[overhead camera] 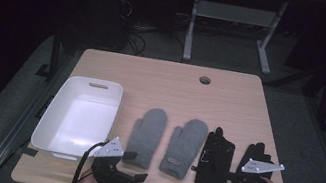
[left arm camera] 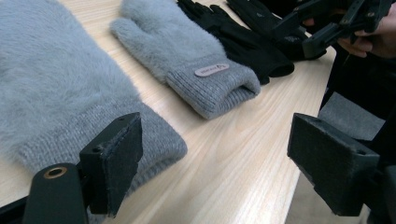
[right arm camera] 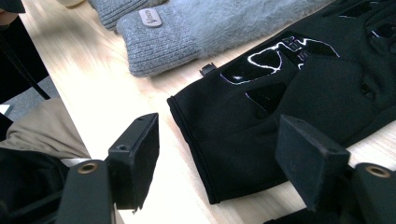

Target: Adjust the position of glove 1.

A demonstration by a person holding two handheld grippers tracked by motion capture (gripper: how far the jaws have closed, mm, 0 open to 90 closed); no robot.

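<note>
With both tools open, left tool [overhead camera: 133, 166] should be closed on grey mitten [overhead camera: 147, 137] cuff at 12 o'clock, right tool [right arm camera: 217, 158] on black glove [right arm camera: 299, 93] cuff, pinched squarely.

We note a small label on the grey mitten's cuff [left arm camera: 211, 70] and a white print on the black glove [right arm camera: 275, 58]; we can read neither.

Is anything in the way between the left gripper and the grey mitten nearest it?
Nothing visible. The left gripper is open at the cuff of the nearest grey mitten, with bare table between its jaws. The other grey mitten lies off to the side.
</note>
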